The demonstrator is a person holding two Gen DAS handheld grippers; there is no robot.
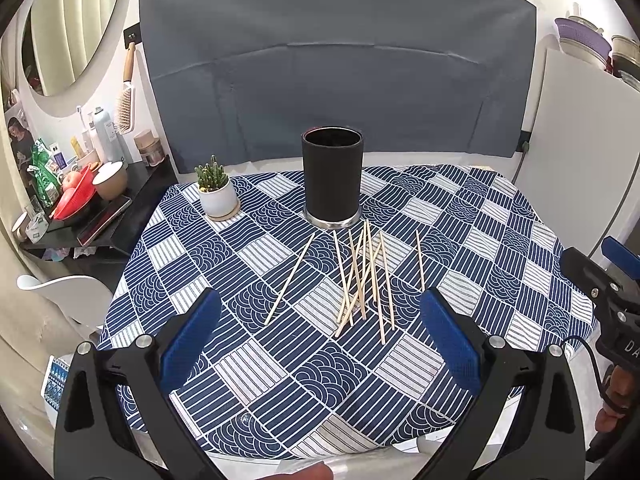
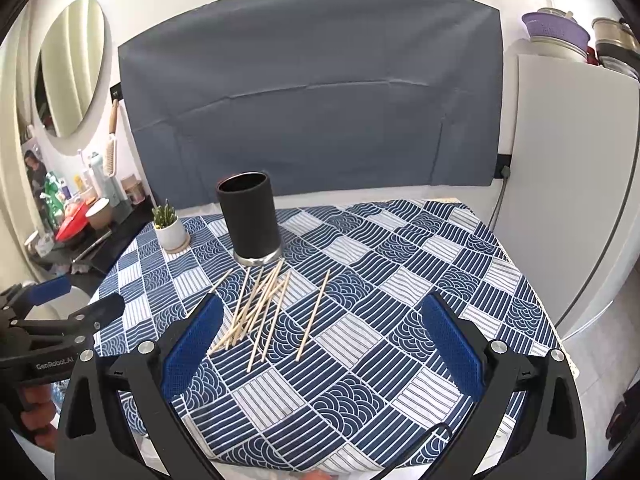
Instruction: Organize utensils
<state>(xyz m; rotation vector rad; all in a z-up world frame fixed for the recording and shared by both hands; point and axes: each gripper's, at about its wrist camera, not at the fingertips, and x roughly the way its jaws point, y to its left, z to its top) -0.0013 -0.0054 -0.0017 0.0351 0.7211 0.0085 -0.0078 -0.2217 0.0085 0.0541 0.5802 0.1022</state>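
Several thin wooden chopsticks [image 1: 362,276] lie scattered on the blue patterned tablecloth [image 1: 320,372], just in front of a black cylindrical holder [image 1: 332,176] that stands upright with a silver base. They also show in the right wrist view [image 2: 264,312], with the holder [image 2: 250,220] behind them. My left gripper [image 1: 320,344] is open and empty, above the table's near side, short of the chopsticks. My right gripper [image 2: 320,352] is open and empty, to the right of the pile. Each gripper shows in the other's view: the right one [image 1: 612,280], the left one [image 2: 60,304].
A small potted cactus [image 1: 216,192] stands left of the holder. A dark side shelf [image 1: 104,216] with bowls, bottles and a red basket is beyond the table's left edge. A white chair [image 1: 68,296] is at the left. A white cabinet [image 2: 568,200] stands at the right.
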